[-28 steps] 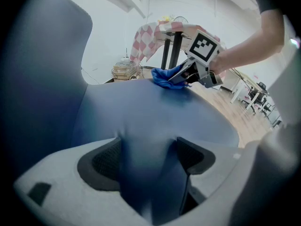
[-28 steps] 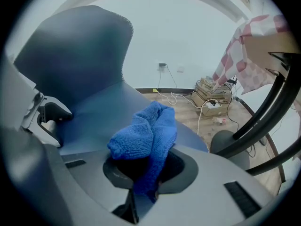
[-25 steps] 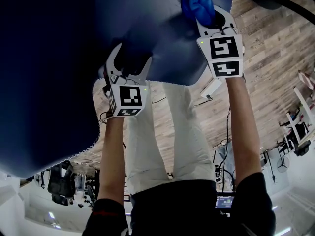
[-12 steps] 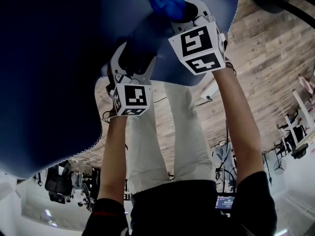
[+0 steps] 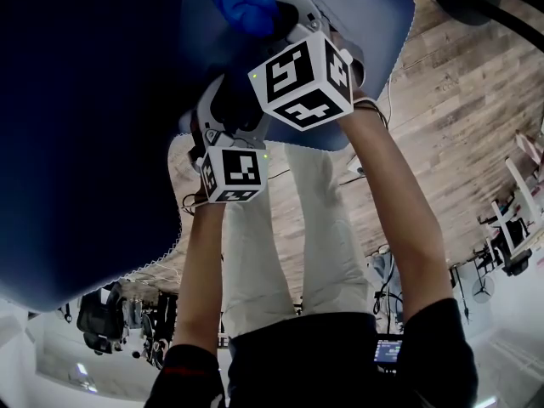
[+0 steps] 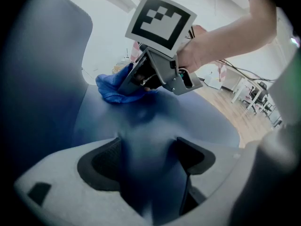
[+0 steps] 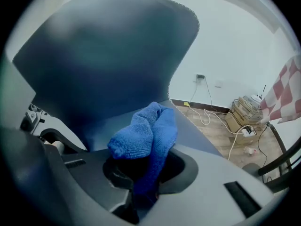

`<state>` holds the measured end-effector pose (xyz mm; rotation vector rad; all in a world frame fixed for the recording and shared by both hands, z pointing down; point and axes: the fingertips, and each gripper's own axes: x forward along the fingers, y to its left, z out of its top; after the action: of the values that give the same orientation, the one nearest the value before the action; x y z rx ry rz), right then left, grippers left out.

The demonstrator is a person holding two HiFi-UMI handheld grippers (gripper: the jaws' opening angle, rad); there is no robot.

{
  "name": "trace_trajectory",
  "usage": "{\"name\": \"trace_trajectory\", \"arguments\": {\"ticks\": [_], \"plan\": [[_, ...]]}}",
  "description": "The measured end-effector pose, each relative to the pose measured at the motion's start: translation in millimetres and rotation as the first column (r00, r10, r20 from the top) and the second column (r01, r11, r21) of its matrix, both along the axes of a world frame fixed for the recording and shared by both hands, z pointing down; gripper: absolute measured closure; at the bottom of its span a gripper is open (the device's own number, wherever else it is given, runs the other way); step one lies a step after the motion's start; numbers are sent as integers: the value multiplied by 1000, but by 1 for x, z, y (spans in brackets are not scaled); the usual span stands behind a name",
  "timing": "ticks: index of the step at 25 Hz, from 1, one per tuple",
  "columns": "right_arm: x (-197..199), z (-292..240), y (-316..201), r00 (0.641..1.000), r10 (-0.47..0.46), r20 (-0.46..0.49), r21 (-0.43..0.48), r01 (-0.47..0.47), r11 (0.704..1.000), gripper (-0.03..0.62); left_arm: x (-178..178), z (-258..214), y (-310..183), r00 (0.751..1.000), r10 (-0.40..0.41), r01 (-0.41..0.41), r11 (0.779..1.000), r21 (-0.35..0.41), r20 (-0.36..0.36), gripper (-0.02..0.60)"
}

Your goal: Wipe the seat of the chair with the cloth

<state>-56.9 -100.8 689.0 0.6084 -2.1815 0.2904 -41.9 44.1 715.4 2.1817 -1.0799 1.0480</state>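
- My right tongs (image 7: pixel 141 175) are clamped on the blue cloth (image 7: pixel 148 128). A bunched wad of it sticks out past the tips and rests on the seat (image 7: pixel 195 135).
- My left tongs (image 6: pixel 148 161) look closed on the seat's front edge. Blue padding fills the gap between the jaws.
- The cloth lies ahead of the left tongs, past their tips, close to where the seat rises into the back (image 7: pixel 108 55).
- I judge the step in hand to be sweeping the cloth across the seat while the left tongs steady the chair.
- To do it well, I should tilt the right tongs low so the wad presses flat. The cloth should meet the fabric, not the hard tips.
- The right grip should be firm, because the loose wad could drag out against the weave.
- Strokes should overlap, running from the back toward the left tongs.
- The wide stretch of seat to the right of the right tongs needs passes too.
- The left hold should be firm so the chair does not shift under the pressure.
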Motion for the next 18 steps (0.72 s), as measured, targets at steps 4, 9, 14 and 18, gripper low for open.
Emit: {"name": "trace_trajectory", "arguments": {"ticks": [4,9,14,18], "plan": [[-15,-1,0,1000,-11,3,5,11,1000,530,0,-1,-1,1000,0,0,1000,5,-1,215],[-8,5,-1,1000,2,20,-1,-2,1000,530,6,5,-2,1000,4,-4,1000,-6,-1,215],[-1,8,-4,998,52,24,-26,-52,998,530,10,9,-4,1000,5,-5,1000,-6,-10,216],[1,5,4,997,73,8,-42,-73,996,528,6,6,-3,1000,2,-2,1000,-4,-6,216]]}}
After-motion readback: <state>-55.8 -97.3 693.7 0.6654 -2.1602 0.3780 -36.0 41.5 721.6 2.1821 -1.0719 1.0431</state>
